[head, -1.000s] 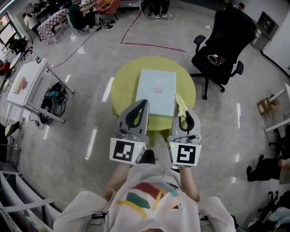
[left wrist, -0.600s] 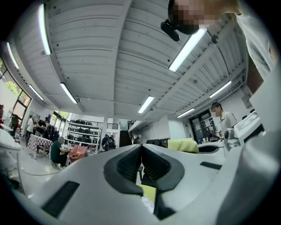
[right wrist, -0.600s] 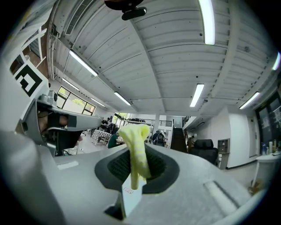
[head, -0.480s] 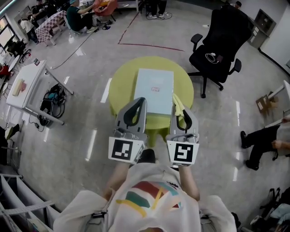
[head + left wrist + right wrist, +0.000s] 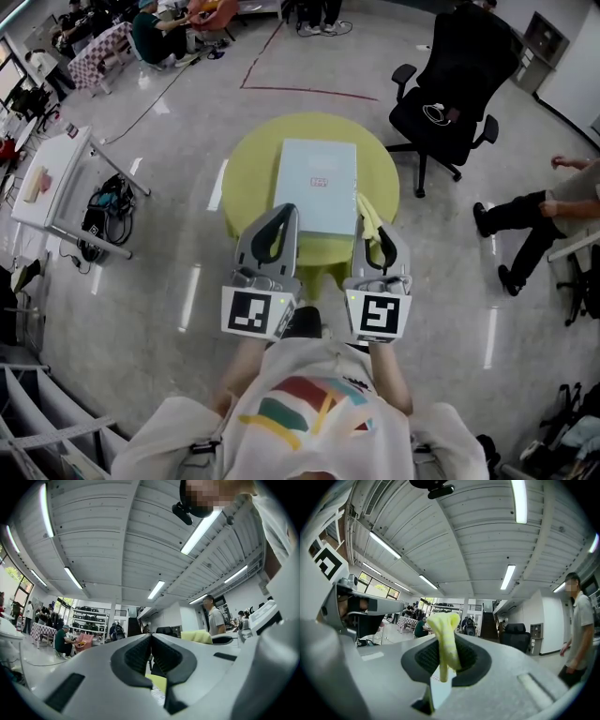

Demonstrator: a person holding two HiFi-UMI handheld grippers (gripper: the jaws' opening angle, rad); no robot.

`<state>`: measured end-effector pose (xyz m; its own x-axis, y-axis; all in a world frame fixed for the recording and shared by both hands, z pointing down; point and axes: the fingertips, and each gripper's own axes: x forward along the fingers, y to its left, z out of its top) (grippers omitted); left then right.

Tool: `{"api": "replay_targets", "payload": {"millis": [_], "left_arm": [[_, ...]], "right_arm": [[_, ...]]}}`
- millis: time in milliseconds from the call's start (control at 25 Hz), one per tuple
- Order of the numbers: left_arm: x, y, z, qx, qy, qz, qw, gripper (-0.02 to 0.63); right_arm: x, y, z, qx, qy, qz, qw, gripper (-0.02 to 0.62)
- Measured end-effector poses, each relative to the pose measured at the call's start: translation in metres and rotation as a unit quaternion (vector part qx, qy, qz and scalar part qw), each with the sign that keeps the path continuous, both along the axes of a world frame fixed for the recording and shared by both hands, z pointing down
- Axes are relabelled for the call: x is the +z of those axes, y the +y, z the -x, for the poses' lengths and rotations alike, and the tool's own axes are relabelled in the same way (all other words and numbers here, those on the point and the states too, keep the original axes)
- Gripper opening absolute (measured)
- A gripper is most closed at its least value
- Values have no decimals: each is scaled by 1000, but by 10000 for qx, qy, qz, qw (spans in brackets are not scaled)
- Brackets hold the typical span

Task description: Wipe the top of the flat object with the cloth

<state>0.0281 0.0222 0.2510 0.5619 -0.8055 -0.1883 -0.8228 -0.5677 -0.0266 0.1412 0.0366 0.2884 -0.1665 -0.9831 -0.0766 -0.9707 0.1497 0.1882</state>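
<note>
Pressed together at the tips, the left gripper's [image 5: 151, 638] two grey jaws hold nothing; only a sliver of green tabletop shows through the gap lower down. The right gripper's [image 5: 445, 656] jaws are clamped on a pale yellow cloth [image 5: 444, 637], which stands up out of the pinch in a bunched fold and hangs a little way below it.

From above, the left gripper [image 5: 289, 210] and right gripper [image 5: 377, 234] sit side by side in front of the person, just apart, both over the near edge of a round yellow-green table [image 5: 246, 178]. The cloth [image 5: 368, 214] pokes forward from the right jaws, just beside the near right corner of the flat pale blue rectangular board [image 5: 317, 178]. That board lies in the middle of the table with a small red mark on its top. The left jaw tips overlap its near edge; whether they touch it I cannot tell.

Farther out, a black office chair [image 5: 448, 84] stands behind the table to the right, a seated person's legs [image 5: 520, 216] stretch in from the right edge, and a white side table [image 5: 45, 178] stands off to the left.
</note>
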Motion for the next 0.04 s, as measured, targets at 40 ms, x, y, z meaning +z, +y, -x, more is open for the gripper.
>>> {"api": "replay_targets", "payload": {"millis": [40], "left_arm": [[0, -1, 1, -15, 0, 1, 10000, 15]], "right_arm": [[1, -1, -1, 10, -12, 29, 10000, 28]]}}
